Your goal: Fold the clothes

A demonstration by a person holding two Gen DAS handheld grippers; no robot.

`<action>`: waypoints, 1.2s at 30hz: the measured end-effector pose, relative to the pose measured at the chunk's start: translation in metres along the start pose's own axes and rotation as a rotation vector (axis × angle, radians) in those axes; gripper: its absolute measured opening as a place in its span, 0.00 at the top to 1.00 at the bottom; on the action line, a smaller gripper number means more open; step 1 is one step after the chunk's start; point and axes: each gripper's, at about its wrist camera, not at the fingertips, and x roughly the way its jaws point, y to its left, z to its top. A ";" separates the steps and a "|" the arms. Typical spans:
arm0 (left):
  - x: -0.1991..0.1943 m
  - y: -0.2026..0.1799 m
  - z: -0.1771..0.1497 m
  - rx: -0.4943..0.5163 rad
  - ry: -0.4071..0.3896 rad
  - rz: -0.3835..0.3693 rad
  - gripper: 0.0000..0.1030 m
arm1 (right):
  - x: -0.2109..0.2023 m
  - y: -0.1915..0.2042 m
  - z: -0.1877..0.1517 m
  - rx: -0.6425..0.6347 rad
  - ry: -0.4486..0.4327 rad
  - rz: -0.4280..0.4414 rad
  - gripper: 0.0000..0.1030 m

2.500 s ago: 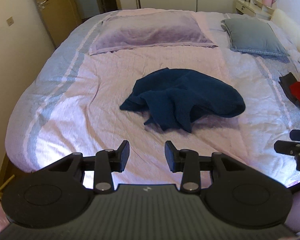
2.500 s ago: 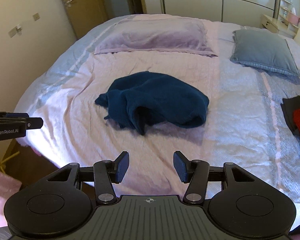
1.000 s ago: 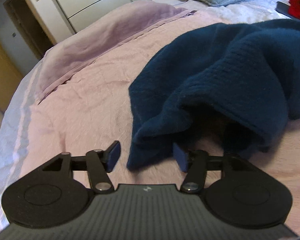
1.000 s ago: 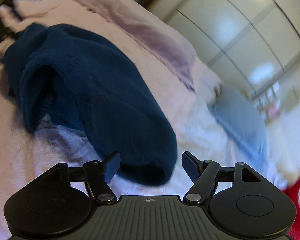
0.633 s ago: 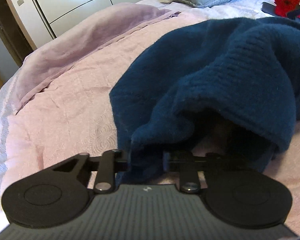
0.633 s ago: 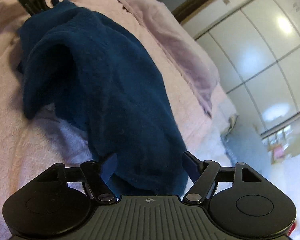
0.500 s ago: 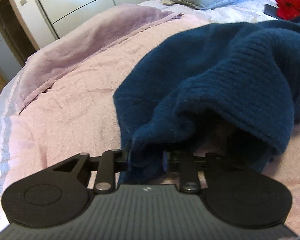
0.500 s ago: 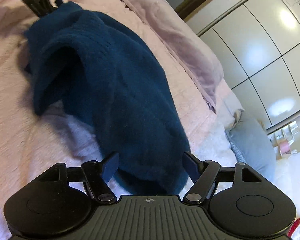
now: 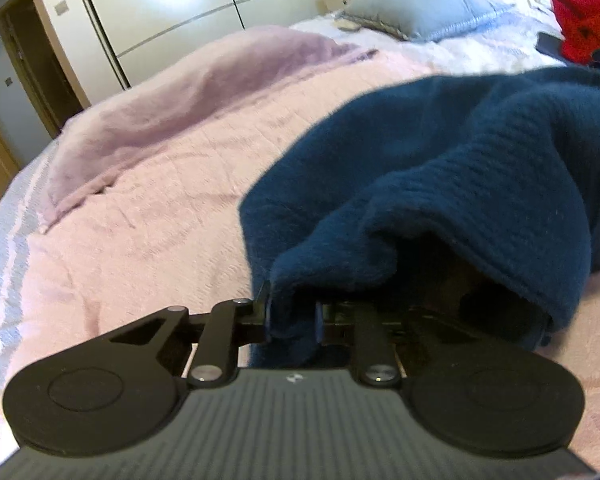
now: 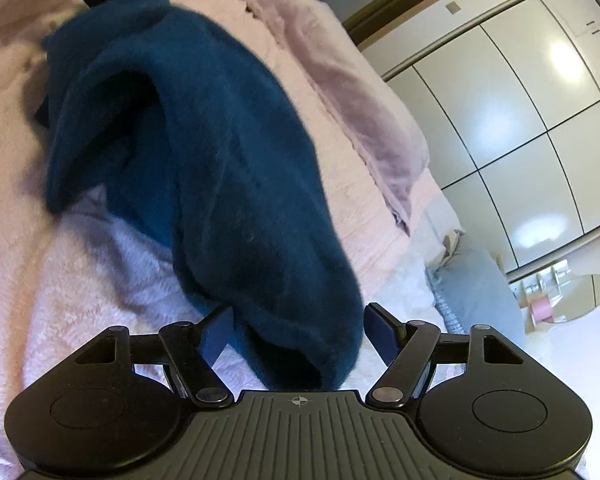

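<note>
A: Since the left claw (image 9: pixel 292 314) has just been closing, is it actually clenched on something?

B: Yes, it is grasping an edge of the dark blue sweater (image 9: pixel 460 168); the knit is pinched between its jaws and bunches up just ahead of them. I take that as getting a hold on one end so the heap can be lifted and spread.

A: And the right claw (image 10: pixel 300 334)?

B: Released. Its jaws stand wide on either side of the sweater's other end, which lies between them (the pads do not look to be pressing it yet). Probably it is lined up to take that end, so the two claws can pull the garment out flat.

A: Where does the sweater sit?

B: Crumpled on the pink bed (image 9: pixel 140 220), stretching from one claw to the other; in the right view the left claw shows far ahead, at the sweater's distant end.

A: Counts?

B: One blue sweater, two claws. Beyond the left claw: one mauve pillow (image 9: pixel 204 92), one grey-blue pillow (image 9: pixel 428 16), and one red garment (image 9: pixel 580 8) far off to its right.
</note>
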 end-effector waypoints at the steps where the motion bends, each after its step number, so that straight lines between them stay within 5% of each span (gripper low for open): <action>1: -0.001 0.001 0.000 0.000 -0.001 0.001 0.84 | -0.005 -0.003 0.000 0.003 0.000 -0.009 0.30; 8: 0.006 -0.004 -0.002 0.004 0.000 0.022 0.77 | 0.004 -0.004 -0.017 -0.066 0.110 -0.052 0.30; 14: 0.015 -0.006 -0.003 -0.011 -0.016 0.006 0.85 | 0.006 0.016 -0.010 -0.160 -0.015 -0.071 0.31; 17: 0.005 0.002 0.005 -0.040 -0.036 0.004 0.88 | 0.005 0.013 0.000 -0.129 -0.031 -0.008 0.95; 19: -0.007 0.011 0.012 -0.079 -0.065 0.010 0.88 | -0.003 0.000 0.003 -0.047 -0.045 0.018 0.95; 26: -0.092 0.052 0.067 -0.195 -0.242 0.021 0.92 | -0.090 -0.101 0.011 0.360 -0.132 -0.159 0.98; 36: -0.273 0.091 0.179 -0.102 -0.612 0.103 0.92 | -0.259 -0.209 0.078 0.545 -0.379 -0.448 0.98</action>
